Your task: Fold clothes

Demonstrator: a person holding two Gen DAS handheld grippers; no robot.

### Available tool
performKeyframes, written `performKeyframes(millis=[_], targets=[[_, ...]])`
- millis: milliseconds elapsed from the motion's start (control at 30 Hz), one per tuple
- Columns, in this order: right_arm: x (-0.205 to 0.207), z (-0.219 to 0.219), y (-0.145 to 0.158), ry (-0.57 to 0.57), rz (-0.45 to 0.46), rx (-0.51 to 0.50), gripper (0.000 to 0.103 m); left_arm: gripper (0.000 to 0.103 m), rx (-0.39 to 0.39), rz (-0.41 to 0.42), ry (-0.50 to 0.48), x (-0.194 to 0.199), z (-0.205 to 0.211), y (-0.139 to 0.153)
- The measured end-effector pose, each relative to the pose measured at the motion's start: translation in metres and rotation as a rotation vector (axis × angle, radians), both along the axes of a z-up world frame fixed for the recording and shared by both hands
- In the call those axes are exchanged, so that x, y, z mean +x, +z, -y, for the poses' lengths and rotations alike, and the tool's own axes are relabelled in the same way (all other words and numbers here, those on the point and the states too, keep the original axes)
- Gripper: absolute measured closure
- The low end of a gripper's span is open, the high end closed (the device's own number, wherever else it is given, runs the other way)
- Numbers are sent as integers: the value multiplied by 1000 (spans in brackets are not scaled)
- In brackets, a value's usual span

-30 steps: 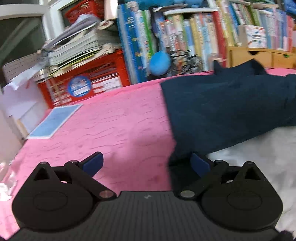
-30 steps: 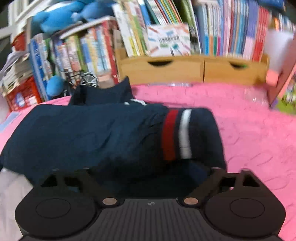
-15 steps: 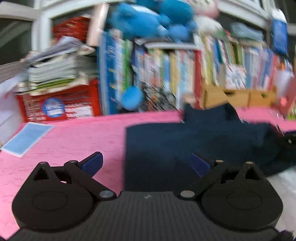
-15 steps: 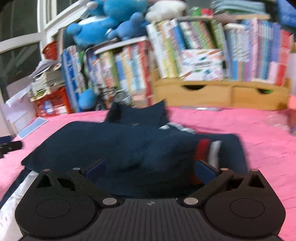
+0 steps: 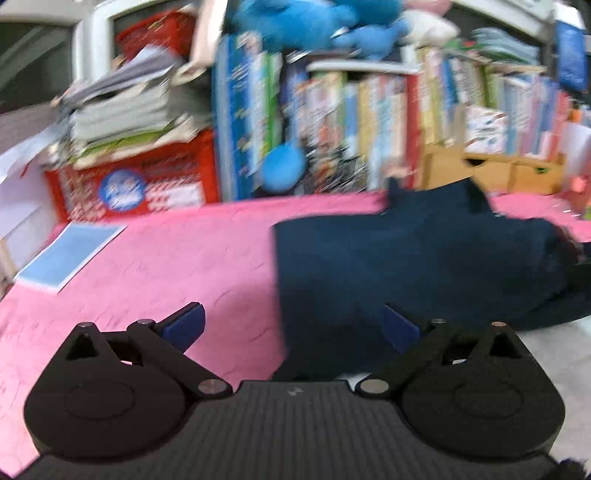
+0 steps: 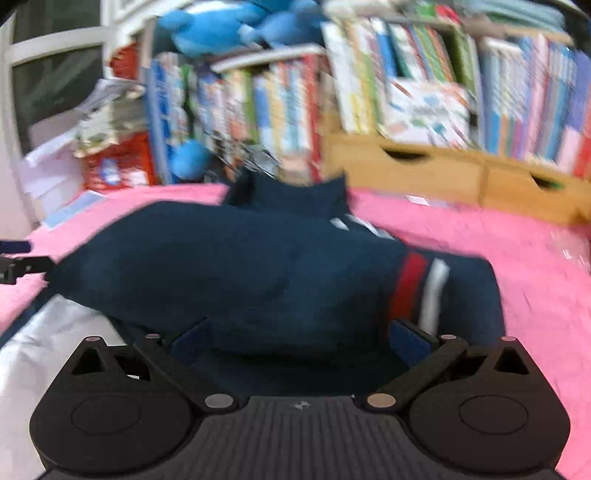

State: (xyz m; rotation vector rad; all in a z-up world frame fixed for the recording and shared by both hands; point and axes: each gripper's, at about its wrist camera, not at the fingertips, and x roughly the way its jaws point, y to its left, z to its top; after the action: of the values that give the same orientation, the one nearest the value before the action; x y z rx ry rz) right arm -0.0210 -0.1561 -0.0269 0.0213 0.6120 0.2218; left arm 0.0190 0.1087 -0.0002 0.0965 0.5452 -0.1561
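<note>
A navy garment (image 5: 406, 258) lies folded over itself on the pink bed cover (image 5: 166, 266). In the right wrist view the garment (image 6: 240, 266) shows a sleeve with a red and white stripe (image 6: 413, 288) turned onto its body. My left gripper (image 5: 291, 325) is open at the garment's left edge, its right pad (image 5: 399, 326) over the cloth and its left pad over the cover. My right gripper (image 6: 301, 339) is open too, with the near hem between its spread fingers but not pinched. White lining (image 6: 48, 332) shows at the lower left. Both views are blurred.
Bookshelves (image 6: 406, 74) and wooden drawers (image 6: 443, 173) line the far side of the bed. A red crate (image 5: 140, 184) under stacked papers stands at the back left. A blue booklet (image 5: 70, 254) lies on the cover. Blue plush toys (image 5: 314, 22) sit on the shelf.
Both grippers have risen and drawn back from the garment. The right fingers, buried in cloth a second ago, now show spread wide. The left view has swung right.
</note>
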Motion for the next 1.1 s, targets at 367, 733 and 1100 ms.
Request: performKeyframes(millis=[367,733,1100], targets=[[-14,-12,-34,36,-102,-118,0,0,201,-98,9,-17,-9,-38],[-180,31,-13,-103,47,-275,0,0,5,-4,-13,-178,-71,-7],[-211,-45,7,136,229,-441,0,0,41,66,-127,-149,-4,35]])
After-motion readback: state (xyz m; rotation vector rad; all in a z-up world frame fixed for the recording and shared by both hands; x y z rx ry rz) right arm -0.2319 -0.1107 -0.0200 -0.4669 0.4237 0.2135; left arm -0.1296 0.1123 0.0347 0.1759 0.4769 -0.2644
